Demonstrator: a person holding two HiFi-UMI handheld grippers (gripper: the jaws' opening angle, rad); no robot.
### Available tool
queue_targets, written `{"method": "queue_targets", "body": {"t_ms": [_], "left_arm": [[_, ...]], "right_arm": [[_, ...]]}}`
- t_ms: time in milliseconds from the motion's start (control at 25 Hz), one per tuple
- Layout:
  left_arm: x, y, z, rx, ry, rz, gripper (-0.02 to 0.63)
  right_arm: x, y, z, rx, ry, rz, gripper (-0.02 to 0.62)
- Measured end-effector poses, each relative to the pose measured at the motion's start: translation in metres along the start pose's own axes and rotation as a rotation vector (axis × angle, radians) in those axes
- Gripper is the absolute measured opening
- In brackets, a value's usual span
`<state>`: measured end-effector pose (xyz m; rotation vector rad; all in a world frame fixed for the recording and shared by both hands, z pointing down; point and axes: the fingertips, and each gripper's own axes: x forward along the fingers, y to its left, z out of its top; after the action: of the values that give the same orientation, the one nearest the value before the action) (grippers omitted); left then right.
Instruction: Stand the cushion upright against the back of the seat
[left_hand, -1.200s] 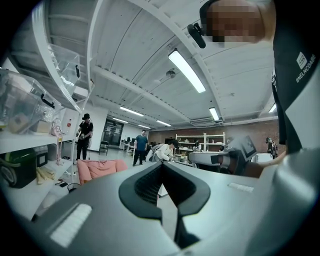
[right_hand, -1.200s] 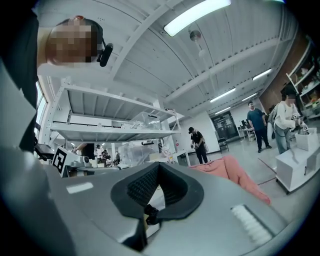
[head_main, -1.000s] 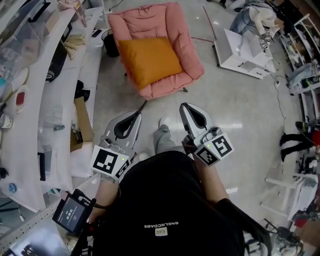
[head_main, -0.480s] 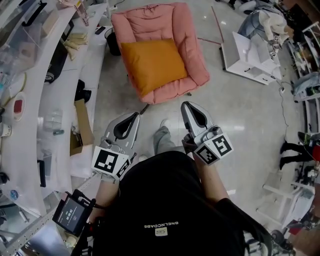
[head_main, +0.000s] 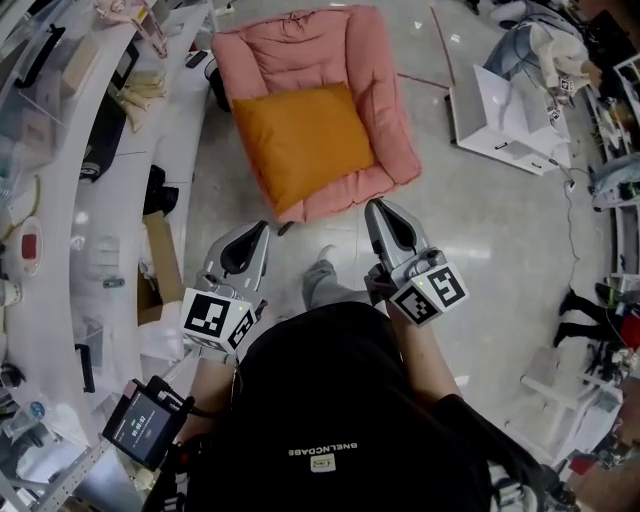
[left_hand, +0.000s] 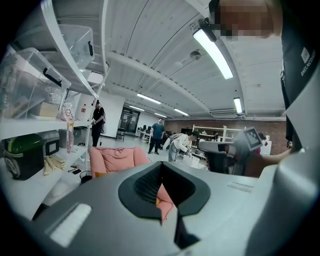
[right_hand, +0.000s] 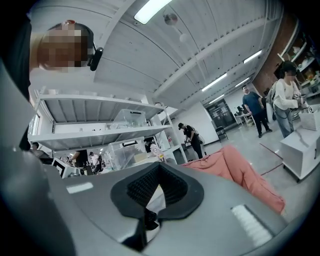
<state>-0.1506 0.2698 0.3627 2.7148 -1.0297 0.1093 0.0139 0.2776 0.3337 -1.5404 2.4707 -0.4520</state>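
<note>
Fingers of the left gripper and the right gripper are both closed tight with nothing between them, held level just short of a pink armchair. An orange cushion lies flat on its seat. It looks soft, light and floppy, probably best pinched at two corners of one edge. The only writing is small white print on the person's black shirt, unreadable.

Bare floor lies open before the pink chair; white shelving crowds the left, a white cabinet the right.
</note>
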Motion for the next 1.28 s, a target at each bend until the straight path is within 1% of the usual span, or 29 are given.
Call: {"method": "queue_targets", "body": {"t_ms": [160,280,480,640,760,920,1040,1280], "left_arm": [[0.034,0.011,0.002,-0.015,0.023,0.019,0.017],[0.061,0.016,0.006,-0.014,0.037,0.033,0.034],[0.110,0.019,0.017,-0.007,0.035,0.046,0.051],[0.145,0.021,0.022,-0.003,0.040,0.066,0.061],[0.168,0.023,0.018,-0.002,0.051,0.090,0.071],[0.176,0.027,0.014,-0.016,0.059,0.123,0.091],[0.181,0.038,0.007,-0.031,0.069,0.148,0.104],[0.179,0.055,-0.003,-0.063,0.104,0.197,0.144]], "right_arm": [[0.017,-0.031,0.015,0.002,0.005,0.008,0.006],[0.025,-0.056,0.025,0.012,0.001,0.005,0.006],[0.040,-0.101,0.044,0.016,0.004,0.014,0.006],[0.052,-0.135,0.052,0.022,0.013,0.025,0.006],[0.061,-0.162,0.052,0.036,0.021,0.035,0.006],[0.065,-0.174,0.054,0.037,0.030,0.048,0.006],[0.071,-0.182,0.051,0.042,0.035,0.049,0.006],[0.068,-0.183,0.049,0.046,0.048,0.043,0.006]]}}
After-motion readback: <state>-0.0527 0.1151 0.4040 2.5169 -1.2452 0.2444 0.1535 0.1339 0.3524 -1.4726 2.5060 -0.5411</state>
